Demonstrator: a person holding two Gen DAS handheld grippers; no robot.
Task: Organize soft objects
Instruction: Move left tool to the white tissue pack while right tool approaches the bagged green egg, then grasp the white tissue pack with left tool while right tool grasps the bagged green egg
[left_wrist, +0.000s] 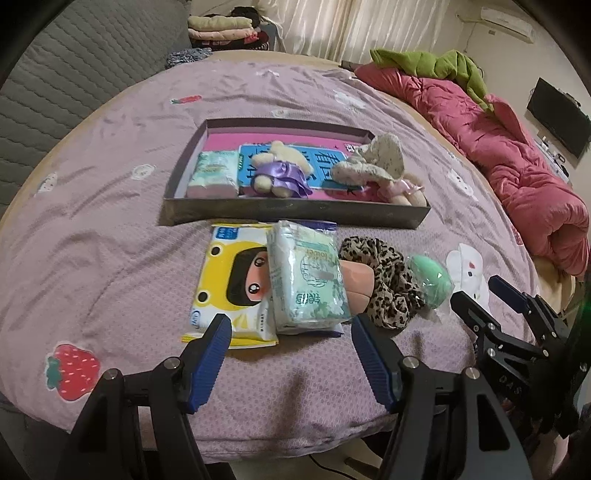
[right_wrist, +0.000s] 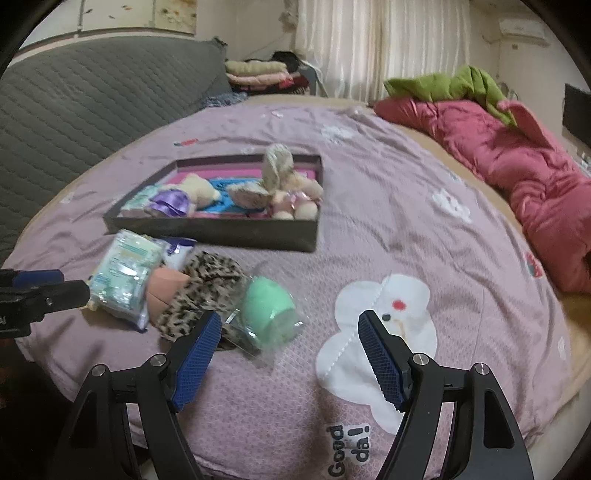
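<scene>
We see our left gripper (left_wrist: 288, 328) with its jaws spread wide and nothing between them, poised over the near edge of a small pile on the bed (left_wrist: 110, 206). Our right gripper (right_wrist: 290, 328) is likewise wide open and empty, above the pink bedspread.

The pile lies just in front of a shallow dark tray (left_wrist: 295, 214). On the left is a yellow wipes pack (left_wrist: 229, 280) with a cartoon face. A pale green tissue pack (left_wrist: 306, 280) lies partly on top of it. To the right, touching it, sits a peach sponge (left_wrist: 356, 282) wrapped by a leopard-print scrunchie (left_wrist: 391, 284), then a mint green sponge (left_wrist: 430, 282) in clear wrapping.

Inside the tray we see a second tissue pack (left_wrist: 214, 173) at the left, a plush bear in a purple dress (left_wrist: 280, 170) in the middle, and a speckled plush elephant (left_wrist: 369, 162) with a pink-dressed plush (left_wrist: 402, 190) at the right.

A red quilt (left_wrist: 517, 162) with a green garment (left_wrist: 436, 66) on it lies along the bed's right side.
</scene>
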